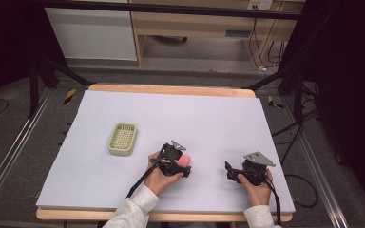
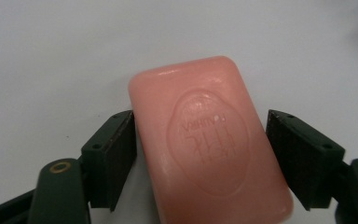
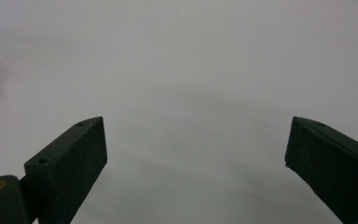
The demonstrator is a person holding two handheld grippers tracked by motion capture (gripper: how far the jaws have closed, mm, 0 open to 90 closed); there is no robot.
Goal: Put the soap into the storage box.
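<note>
White table (image 1: 123, 190), embossed pink soap (image 2: 209, 144) between left claw (image 2: 200, 149)

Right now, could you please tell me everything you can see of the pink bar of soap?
The pink bar of soap is a smooth, glossy rounded rectangle with an oval stamp of raised lettering on its top face. It looks whole and unused. It lies flat on the pale table cover, between the jaws of the left gripper: one jaw touches its side, while a sliver of gap shows at the other. The high view places it right of the ribbed soap dish.
</note>
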